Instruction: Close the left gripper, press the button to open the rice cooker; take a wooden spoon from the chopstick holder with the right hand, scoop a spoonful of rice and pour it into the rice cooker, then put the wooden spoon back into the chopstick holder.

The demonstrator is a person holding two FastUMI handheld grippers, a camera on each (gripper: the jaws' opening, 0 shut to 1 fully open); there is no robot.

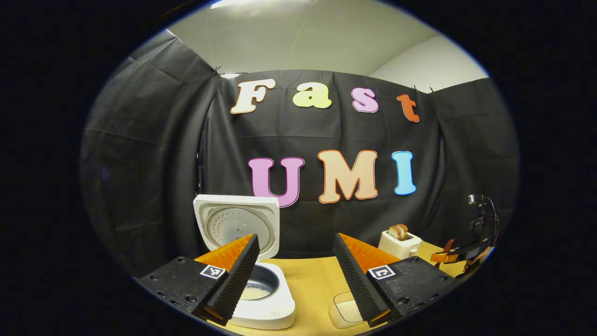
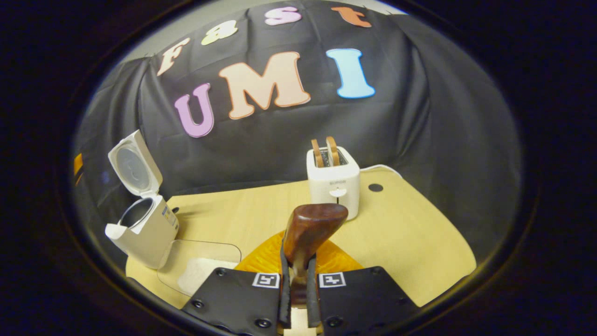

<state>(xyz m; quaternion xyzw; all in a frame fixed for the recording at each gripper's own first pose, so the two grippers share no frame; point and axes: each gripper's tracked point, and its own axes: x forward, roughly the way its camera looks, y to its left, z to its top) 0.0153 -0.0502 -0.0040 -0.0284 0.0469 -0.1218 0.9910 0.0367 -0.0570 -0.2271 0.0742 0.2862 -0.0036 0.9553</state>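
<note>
I am holding the wooden spoon (image 2: 311,228) clenched in the right gripper (image 2: 298,280), its long axis pointing forward, rice cooker (image 2: 142,228) open toward the bench's left edge, left gripper (image 1: 294,275) released.

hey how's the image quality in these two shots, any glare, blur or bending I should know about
Left gripper view: fisheye bends the table edge; the left claw looms large but sharp; soft glare on the rice cooker lid's metal plate. Right gripper view: the wooden spoon in the right claw is slightly soft up close; the toaster stays crisp, lighting even.
</note>
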